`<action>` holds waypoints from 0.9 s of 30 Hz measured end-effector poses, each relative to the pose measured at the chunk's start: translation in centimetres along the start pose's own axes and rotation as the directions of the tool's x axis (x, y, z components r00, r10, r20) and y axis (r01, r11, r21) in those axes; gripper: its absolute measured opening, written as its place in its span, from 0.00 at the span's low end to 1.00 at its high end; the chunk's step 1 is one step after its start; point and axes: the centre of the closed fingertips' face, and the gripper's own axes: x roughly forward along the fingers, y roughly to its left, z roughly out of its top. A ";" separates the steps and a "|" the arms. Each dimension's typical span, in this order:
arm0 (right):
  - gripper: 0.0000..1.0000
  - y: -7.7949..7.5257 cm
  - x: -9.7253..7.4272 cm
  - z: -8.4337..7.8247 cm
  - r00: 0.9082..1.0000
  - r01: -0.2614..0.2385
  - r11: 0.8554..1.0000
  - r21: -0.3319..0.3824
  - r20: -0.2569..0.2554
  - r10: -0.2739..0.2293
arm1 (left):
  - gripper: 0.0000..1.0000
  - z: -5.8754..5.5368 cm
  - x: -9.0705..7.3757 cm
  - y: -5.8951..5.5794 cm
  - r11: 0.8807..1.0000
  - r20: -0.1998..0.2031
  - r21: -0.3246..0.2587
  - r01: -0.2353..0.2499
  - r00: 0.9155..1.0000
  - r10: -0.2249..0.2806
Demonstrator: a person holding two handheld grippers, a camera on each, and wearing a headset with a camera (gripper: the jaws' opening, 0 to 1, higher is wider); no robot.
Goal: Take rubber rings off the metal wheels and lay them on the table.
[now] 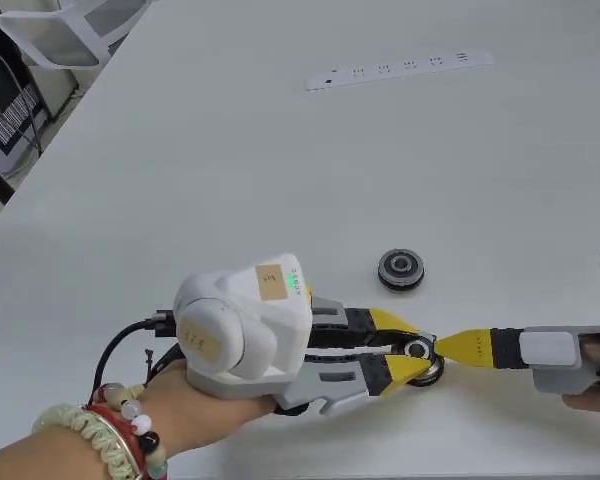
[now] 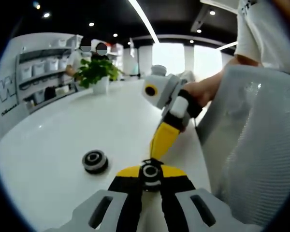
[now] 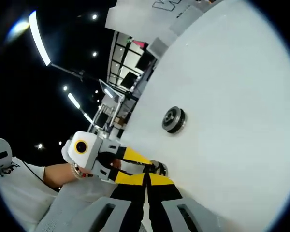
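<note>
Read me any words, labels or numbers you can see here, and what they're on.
"W": large letter on the wall, the rest cut off.
Tan sticker on the left gripper: marks too blurred to read.
Barcode label, top-left in the head view: no digits legible.

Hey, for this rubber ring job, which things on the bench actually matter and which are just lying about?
Part of the job: held wheel, clamped in the left gripper; loose wheel, lying on the table; right gripper, tip at the held wheel.
Just lying about: power strip at the table's far side; potted plant; chair.
</note>
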 end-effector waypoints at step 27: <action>0.00 1.2 0.0 0.1 0.996 -0.089 0.996 0.026 0.012 0.088 | 0.14 0.1 0.1 -0.1 1.000 0.017 -0.016 0.000 1.000 0.000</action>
